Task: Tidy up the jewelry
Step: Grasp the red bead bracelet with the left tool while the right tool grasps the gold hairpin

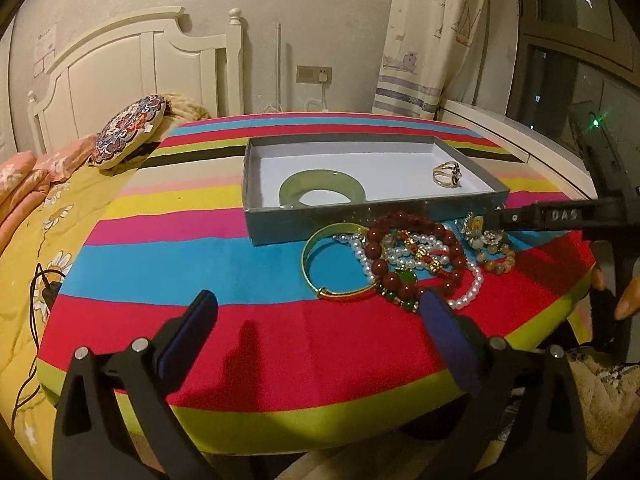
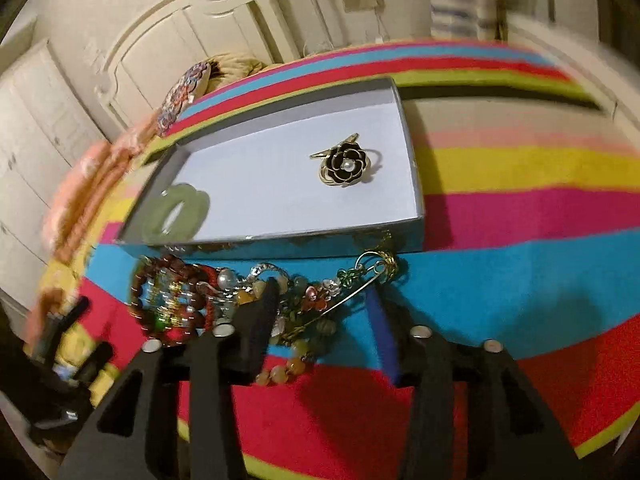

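Inventory, taken with the grey box [image 1: 372, 224] as landmark.

Inside the box — two items filed: the green jade bangle [image 1: 322, 190] lies flat toward its left end, and the black flower ring [image 2: 347, 164] with a pearl centre sits toward its right end. The rest of the white floor is bare.

Outside the box, on the striped tabletop [image 1: 200, 260] just in front of its near wall — the unsorted heap:
- gold bangle [image 1: 332, 280], at the left edge of the heap
- white pearl strand [image 1: 472, 288], tangled through the middle
- dark red bead bracelet [image 1: 400, 256] with green stones, over the pearls
- amber bead bracelet [image 1: 496, 264], at the right of the heap
- flower charm pin [image 2: 352, 292] on a gold safety-pin bar, nearest the box's right corner

Your left hand-held gripper [image 1: 320, 320] has its fingers spread wide and carries nothing; it sits in front of the heap, well short of the box.

Your right hand-held gripper [image 2: 324, 316] is over the right part of the heap with fingers partly apart; the pin and beads lie between them, but no pad visibly presses on anything.

Judged status: early — two pieces stowed, at least five left outside, and the tangle will likely need separating before each goes in.
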`<state>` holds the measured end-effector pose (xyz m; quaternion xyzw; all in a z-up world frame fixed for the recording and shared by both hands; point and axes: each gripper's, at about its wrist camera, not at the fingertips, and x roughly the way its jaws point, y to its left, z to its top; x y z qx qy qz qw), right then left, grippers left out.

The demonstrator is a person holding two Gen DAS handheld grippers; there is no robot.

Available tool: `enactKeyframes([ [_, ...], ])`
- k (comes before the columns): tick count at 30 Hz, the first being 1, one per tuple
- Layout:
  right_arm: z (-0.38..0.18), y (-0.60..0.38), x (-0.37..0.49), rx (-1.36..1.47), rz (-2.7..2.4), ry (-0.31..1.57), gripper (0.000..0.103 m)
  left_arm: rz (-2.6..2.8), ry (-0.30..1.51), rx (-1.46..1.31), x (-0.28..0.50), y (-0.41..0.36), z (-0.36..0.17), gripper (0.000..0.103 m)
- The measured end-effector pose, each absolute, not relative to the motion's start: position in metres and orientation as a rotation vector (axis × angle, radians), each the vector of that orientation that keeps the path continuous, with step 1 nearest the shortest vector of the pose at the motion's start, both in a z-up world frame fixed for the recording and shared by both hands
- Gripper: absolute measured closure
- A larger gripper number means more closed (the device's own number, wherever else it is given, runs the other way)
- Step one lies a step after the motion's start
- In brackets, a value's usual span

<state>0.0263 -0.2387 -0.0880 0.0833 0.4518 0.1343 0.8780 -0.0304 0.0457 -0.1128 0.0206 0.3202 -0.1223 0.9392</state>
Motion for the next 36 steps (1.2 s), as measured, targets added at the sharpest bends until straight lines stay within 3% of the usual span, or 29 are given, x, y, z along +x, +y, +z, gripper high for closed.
enactKeyframes([
  [1,-0.087,-0.24,0.025,0.183,0.284,0.943,0.078,-0.246,0.654,0.039,-0.03,0.047,-0.114,0.002],
  [2,-0.084,-0.243,0.023,0.193,0.29,0.932,0.089,-0.242,0.654,0.035,-0.03,0.049,-0.114,0.002],
  [4,-0.076,-0.251,0.017,0.229,0.33,0.899,0.093,-0.236,0.65,0.024,-0.031,0.052,-0.113,0.002],
  [9,-0.055,-0.272,-0.001,0.307,0.406,0.791,0.093,-0.229,0.643,-0.009,-0.03,0.057,-0.111,0.002],
  [18,-0.046,-0.279,0.005,0.395,0.485,0.77,0.093,-0.197,0.679,-0.033,-0.014,0.063,-0.111,0.004],
  [25,-0.046,-0.281,0.005,0.371,0.488,0.76,0.093,-0.201,0.736,0.043,-0.003,0.053,-0.119,0.022],
  [28,-0.047,-0.282,0.005,0.371,0.488,0.76,0.093,-0.263,0.686,0.031,-0.01,0.046,-0.108,0.022],
  [30,-0.047,-0.281,0.005,0.369,0.488,0.759,0.093,-0.313,0.661,0.064,-0.012,0.032,-0.1,0.028],
  [36,-0.045,-0.283,0.003,0.362,0.488,0.746,0.093,-0.367,0.731,0.144,0.012,-0.004,-0.111,0.066],
])
